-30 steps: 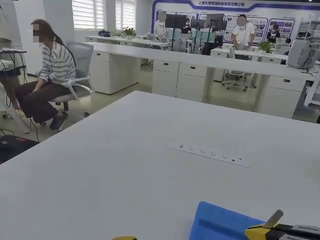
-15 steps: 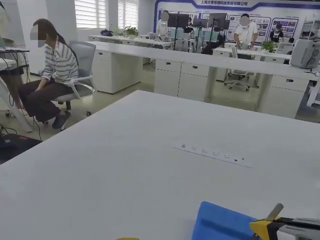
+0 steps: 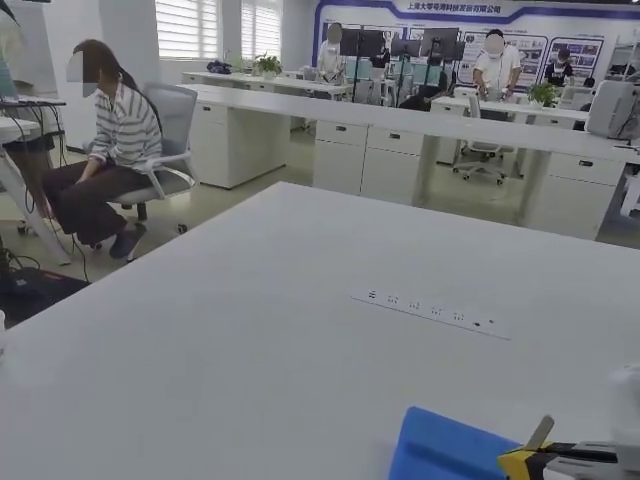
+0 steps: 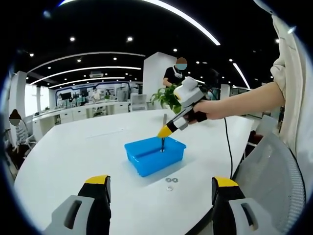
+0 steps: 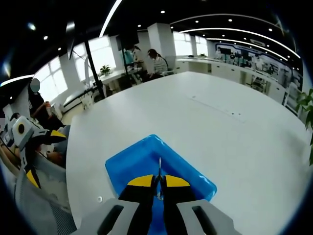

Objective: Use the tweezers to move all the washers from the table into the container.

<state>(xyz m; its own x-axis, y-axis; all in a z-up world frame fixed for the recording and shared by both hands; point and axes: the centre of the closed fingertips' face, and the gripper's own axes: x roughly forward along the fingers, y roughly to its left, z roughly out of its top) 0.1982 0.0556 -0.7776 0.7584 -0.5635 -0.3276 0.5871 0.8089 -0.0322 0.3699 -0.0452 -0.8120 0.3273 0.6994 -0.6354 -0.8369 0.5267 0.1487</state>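
A blue rectangular container (image 4: 154,155) sits on the white table. My right gripper (image 4: 166,131) hangs above it, shut on thin metal tweezers (image 4: 162,143) whose tips point down into the container. In the right gripper view the jaws (image 5: 159,182) are closed around the tweezers (image 5: 159,169) over the container (image 5: 132,164). Two small washers (image 4: 170,183) lie on the table just in front of the container, and one washer (image 5: 100,199) lies near its corner. My left gripper (image 4: 160,183) is held back from the washers, open and with nothing in it. The head view catches the container's corner (image 3: 450,450) and the right gripper's yellow tip (image 3: 518,462).
A strip of sockets (image 3: 430,312) is set into the table beyond the container. The table edge runs close to the washers on my side. A person sits on a chair (image 3: 100,150) to the far left, and other desks stand behind.
The head camera has shifted slightly. The right gripper with the tweezers stays at the container, its top end a touch lower. The left gripper's yellow tip has left the bottom edge.
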